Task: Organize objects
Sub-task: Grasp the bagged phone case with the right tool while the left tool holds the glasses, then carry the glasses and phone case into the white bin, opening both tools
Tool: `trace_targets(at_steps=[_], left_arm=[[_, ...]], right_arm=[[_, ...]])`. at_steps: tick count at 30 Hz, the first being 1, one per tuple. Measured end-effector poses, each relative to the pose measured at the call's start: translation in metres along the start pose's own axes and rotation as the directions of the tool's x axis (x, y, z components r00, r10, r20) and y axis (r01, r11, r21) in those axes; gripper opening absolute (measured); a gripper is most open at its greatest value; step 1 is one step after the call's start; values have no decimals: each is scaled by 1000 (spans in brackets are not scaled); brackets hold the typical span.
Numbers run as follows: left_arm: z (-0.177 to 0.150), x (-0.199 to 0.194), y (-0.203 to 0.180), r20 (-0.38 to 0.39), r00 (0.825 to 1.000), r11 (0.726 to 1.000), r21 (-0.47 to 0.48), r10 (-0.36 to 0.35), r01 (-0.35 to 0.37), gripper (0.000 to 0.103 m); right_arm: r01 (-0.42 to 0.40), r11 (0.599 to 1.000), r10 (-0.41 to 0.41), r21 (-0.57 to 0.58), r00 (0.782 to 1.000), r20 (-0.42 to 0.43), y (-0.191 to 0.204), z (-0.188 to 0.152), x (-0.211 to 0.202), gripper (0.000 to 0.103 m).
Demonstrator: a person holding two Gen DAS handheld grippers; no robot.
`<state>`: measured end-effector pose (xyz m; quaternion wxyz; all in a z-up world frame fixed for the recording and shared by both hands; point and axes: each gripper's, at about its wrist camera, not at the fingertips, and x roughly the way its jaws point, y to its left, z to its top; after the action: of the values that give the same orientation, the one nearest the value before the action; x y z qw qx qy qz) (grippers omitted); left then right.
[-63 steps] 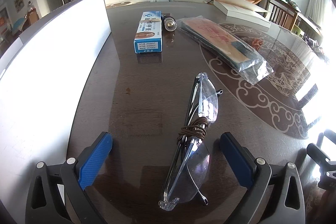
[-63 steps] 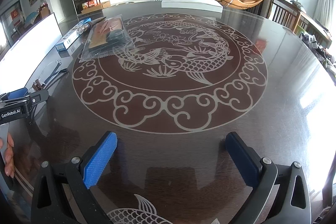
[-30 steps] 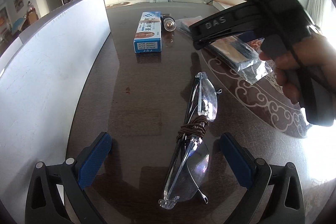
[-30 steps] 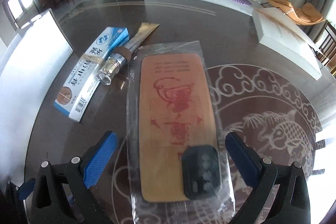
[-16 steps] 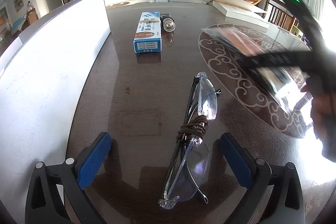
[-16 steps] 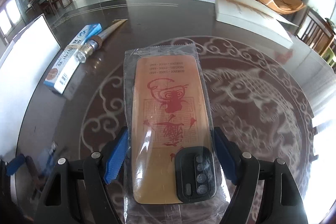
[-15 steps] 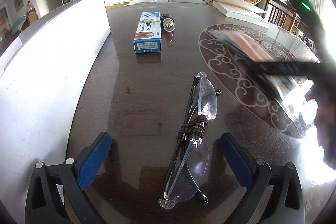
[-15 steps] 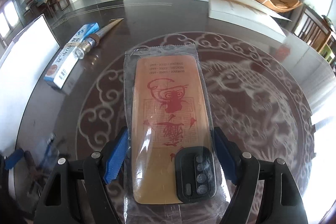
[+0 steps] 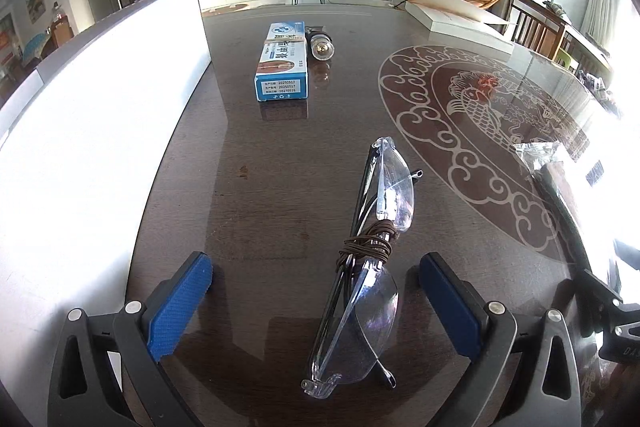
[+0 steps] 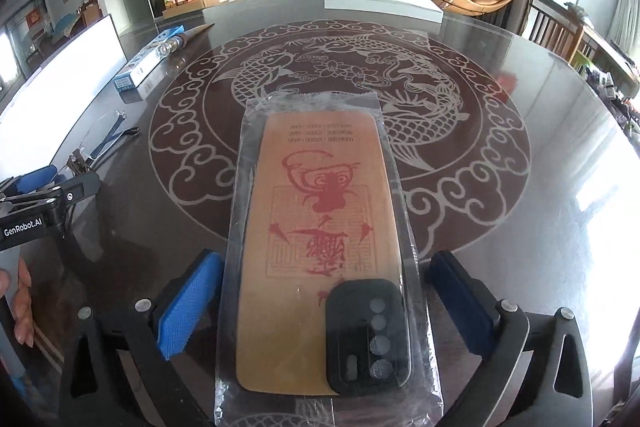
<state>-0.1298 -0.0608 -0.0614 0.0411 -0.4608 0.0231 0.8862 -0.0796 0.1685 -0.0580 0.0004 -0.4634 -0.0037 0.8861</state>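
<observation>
Here, a phone case in clear plastic wrap (image 10: 320, 259), tan w/ a red print and a black camera block, lies lengthwise between the blue pads of the right gripper (image 10: 320, 301); the jaws are opening, pads just beside the wrap's edges, not pressing it. It sits at the near edge of the fish & cloud medallion on a dark glossy table (image 10: 520, 227). In the left wrist view, the left gripper (image 9: 316, 301) hangs w/ jaws wide apart around folded clear glasses (image 9: 368, 251), a brown cord wound round the middle; the pads are clear of them on both sides. Farther up the table: a blue & white box (image 9: 283, 61), and a small glass bulb-like item (image 9: 321, 45) just beside it. A white board (image 9: 80, 131) stands along the table's left side. At the left edge of the right wrist view, fingertips of the person's left hand (image 10: 20, 307) show under the left gripper's body.
</observation>
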Motion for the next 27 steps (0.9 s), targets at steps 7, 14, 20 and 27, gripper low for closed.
trace_targets(at_steps=[7, 14, 20, 27], left_arm=[[0, 0, 0, 0, 1000, 1000, 0, 0, 0, 103], [-1, 0, 0, 1, 1000, 1000, -1, 0, 0, 103], [-1, 0, 0, 1, 1000, 1000, -1, 1, -1, 103], [7, 4, 0, -57, 998, 999, 33, -20, 22, 103]], right_arm=[[6, 1000, -6, 5, 1000, 12, 1, -1, -1, 103], [7, 1000, -7, 5, 1000, 14, 1, -2, -2, 103], [8, 1000, -8, 5, 1000, 14, 1, -2, -2, 103], [5, 1000, -5, 5, 1000, 13, 0, -3, -3, 103]])
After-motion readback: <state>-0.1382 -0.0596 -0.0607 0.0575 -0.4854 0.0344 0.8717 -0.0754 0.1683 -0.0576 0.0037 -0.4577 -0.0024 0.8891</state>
